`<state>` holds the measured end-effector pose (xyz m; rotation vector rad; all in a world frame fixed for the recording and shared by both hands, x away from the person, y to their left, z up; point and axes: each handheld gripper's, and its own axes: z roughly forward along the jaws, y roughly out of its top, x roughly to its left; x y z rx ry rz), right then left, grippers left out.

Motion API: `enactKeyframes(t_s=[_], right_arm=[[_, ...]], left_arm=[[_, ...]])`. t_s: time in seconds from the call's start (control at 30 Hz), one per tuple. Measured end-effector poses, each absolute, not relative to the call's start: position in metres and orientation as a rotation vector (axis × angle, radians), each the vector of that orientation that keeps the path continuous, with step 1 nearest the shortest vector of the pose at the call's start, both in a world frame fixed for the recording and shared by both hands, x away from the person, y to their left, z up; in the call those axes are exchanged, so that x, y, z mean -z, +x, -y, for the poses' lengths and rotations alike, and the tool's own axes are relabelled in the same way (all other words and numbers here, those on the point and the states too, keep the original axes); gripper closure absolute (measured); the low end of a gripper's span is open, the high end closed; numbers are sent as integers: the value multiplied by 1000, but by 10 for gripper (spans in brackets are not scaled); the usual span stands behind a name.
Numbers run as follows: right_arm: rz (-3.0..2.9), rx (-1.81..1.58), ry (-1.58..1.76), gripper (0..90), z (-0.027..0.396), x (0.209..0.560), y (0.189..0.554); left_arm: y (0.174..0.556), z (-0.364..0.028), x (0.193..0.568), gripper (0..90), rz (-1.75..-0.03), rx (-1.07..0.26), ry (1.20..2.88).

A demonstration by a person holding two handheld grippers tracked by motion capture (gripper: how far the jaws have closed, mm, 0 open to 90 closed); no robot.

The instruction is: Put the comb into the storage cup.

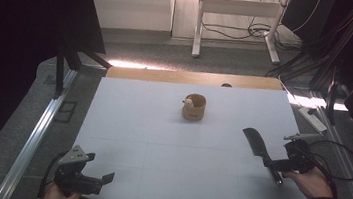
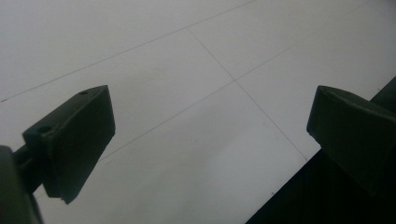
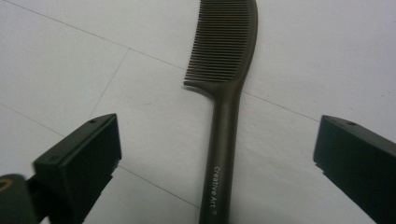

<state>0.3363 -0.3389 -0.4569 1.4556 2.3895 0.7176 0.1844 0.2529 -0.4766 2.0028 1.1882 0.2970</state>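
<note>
Nearest the camera, the left tool (image 1: pixel 97 178) rests by the near left corner of the white desk (image 1: pixel 159 148), jaws wide apart over bare surface. Close to the right edge, the right tool (image 3: pixel 217 154) has its jaws spread wide; a dark comb (image 3: pixel 224 93) lies flat on the desk between them, touched by neither. Toward the far edge, near the middle, stands a small wooden cup (image 1: pixel 194 107).
</note>
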Motion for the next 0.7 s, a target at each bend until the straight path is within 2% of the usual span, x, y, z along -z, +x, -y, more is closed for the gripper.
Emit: enactKeyframes(t_s=[0.7], right_arm=[[-2422,-632,1399,0,332,466,342]], left_arm=[[185,-254,477,19,-1196,-291,1999]])
